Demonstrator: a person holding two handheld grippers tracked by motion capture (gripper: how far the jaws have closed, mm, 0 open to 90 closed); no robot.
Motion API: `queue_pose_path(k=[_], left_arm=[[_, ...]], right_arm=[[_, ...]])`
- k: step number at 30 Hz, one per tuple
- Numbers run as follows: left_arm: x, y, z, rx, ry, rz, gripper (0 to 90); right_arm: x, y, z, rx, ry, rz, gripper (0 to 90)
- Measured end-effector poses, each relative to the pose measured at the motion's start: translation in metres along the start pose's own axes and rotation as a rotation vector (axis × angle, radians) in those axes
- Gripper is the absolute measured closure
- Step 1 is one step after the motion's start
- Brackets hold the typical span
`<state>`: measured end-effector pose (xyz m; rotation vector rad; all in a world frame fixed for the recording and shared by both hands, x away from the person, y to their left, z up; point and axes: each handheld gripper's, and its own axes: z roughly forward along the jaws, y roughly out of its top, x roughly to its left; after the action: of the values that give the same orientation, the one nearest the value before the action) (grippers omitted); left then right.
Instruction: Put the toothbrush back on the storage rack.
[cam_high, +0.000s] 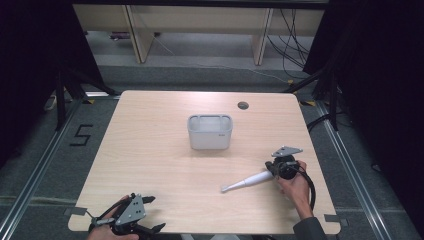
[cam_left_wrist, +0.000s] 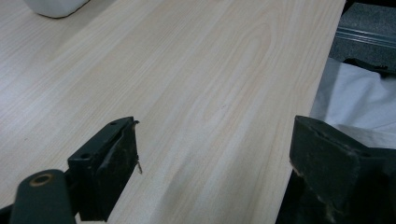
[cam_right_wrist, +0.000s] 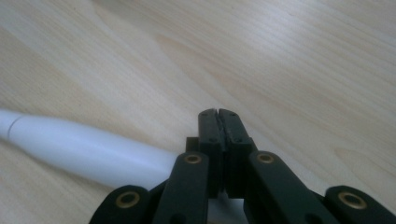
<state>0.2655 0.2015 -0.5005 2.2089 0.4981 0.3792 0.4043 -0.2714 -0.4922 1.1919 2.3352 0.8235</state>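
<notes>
A long white tapered tool (cam_high: 247, 182) lies on the wooden table (cam_high: 150, 150), its thin tip pointing to the front left. My right gripper (cam_high: 272, 169) sits at the tool's thick end, held by a hand. In the right gripper view its jaws (cam_right_wrist: 218, 114) are pressed together with nothing between them. There the white tool (cam_right_wrist: 84, 149) runs along the table and passes beside and under them. My left gripper (cam_high: 154, 214) rests at the table's front left edge. In the left gripper view its jaws (cam_left_wrist: 215, 135) stand wide apart over bare wood.
A white rectangular container (cam_high: 210, 132) stands mid-table, and its corner (cam_left_wrist: 53, 5) appears in the left gripper view. A round cable hole (cam_high: 243, 105) lies near the far edge. White cloth (cam_left_wrist: 355, 98) hangs off the table's near edge. A cable (cam_high: 311, 187) trails from the right gripper.
</notes>
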Motion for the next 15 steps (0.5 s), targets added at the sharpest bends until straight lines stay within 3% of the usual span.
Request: queue_pose_path(k=[3, 6, 9, 15], left_arm=[[0.000, 0.000, -0.001, 0.015, -0.012, 0.001, 14.7], [0.000, 0.000, 0.000, 0.010, 0.005, 0.003, 14.7], [0.000, 0.000, -0.001, 0.016, -0.011, 0.000, 14.7], [0.000, 0.000, 0.000, -0.004, 0.002, 0.000, 14.7]], right_arm=[[0.004, -0.002, -0.004, 0.020, -0.004, 0.008, 88.7], [0.007, -0.004, -0.007, 0.039, -0.036, -0.022, 88.7], [0.009, -0.007, -0.010, 0.041, -0.036, -0.022, 88.7], [0.015, -0.014, -0.016, 0.061, -0.026, -0.025, 88.3]])
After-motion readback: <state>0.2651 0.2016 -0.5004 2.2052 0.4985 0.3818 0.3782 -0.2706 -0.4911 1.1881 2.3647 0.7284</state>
